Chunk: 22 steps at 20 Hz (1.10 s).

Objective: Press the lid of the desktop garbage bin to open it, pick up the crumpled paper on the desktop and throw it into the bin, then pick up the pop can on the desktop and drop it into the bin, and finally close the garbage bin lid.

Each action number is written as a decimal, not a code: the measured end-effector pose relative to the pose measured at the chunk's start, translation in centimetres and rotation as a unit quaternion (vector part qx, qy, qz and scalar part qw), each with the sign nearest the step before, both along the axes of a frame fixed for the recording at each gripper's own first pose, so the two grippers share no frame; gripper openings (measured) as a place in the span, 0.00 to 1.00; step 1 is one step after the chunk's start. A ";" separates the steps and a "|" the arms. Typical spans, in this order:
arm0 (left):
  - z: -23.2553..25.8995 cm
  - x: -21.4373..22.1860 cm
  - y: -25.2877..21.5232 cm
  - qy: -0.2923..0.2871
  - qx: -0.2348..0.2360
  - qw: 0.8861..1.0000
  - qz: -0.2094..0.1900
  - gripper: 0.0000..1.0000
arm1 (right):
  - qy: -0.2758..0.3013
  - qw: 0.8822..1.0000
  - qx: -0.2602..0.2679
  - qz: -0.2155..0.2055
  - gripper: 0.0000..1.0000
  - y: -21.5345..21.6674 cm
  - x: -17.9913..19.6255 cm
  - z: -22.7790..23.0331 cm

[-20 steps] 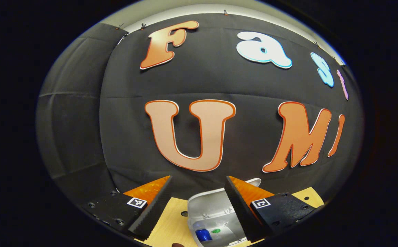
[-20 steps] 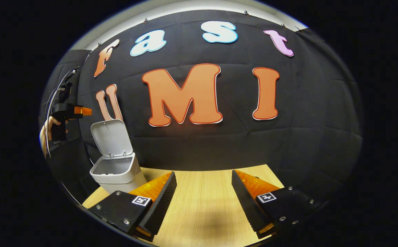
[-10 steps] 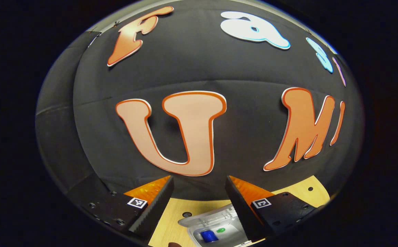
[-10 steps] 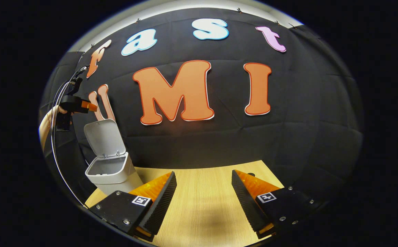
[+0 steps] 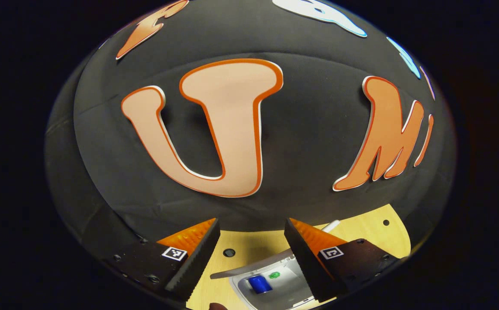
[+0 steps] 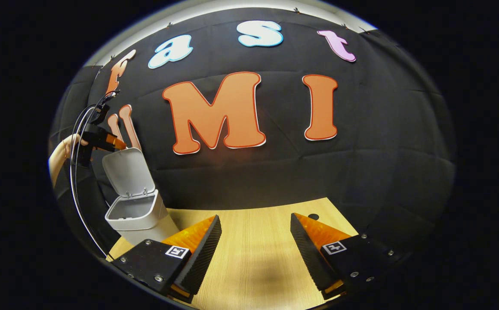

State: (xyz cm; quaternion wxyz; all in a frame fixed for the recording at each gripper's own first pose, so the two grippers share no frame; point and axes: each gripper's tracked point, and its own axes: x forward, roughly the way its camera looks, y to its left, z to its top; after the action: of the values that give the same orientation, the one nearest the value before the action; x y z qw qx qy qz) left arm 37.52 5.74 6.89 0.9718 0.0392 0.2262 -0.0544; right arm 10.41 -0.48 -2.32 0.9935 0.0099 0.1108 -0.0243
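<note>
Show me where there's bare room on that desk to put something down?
The wooden desktop lies bare between the white bin at its left end and the booth wall behind. It is crowded by the bin's raised lid, where the left tongs hover.

white bin (image 6: 135, 215), lid (image 6: 124, 172) raised, blue can (image 5: 260, 284) inside

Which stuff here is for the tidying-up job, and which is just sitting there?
For the job:
- bin
- lid, open
- pop can inside the bin
- left claw at the lid's top edge

Just there:
- table
- right claw, open, holding nothing
</note>
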 end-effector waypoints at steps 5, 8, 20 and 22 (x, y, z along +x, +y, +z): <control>-0.6 -1.4 -0.8 0.012 -0.044 0.999 -0.007 0.94 | 0.002 1.000 0.005 0.009 0.97 0.6 0.2 -0.1; -2.0 -3.0 -1.6 0.024 -0.054 0.998 -0.017 0.94 | 0.005 1.000 0.005 0.016 0.97 1.1 0.2 -0.1; -10.9 -10.1 -4.6 0.077 -0.063 0.994 -0.053 0.96 | 0.014 0.999 -0.002 0.030 0.97 0.7 -0.9 -0.6; -12.6 -11.2 -5.0 0.092 -0.059 0.993 -0.054 0.96 | 0.017 0.999 -0.002 0.035 0.97 0.6 -1.3 -0.8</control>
State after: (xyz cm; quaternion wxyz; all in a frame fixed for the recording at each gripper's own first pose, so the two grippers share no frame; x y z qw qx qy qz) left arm 26.31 0.79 -5.69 0.9431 -0.0109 0.3084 -0.1236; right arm 9.15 0.15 -3.11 0.9918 0.0041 0.1275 0.0102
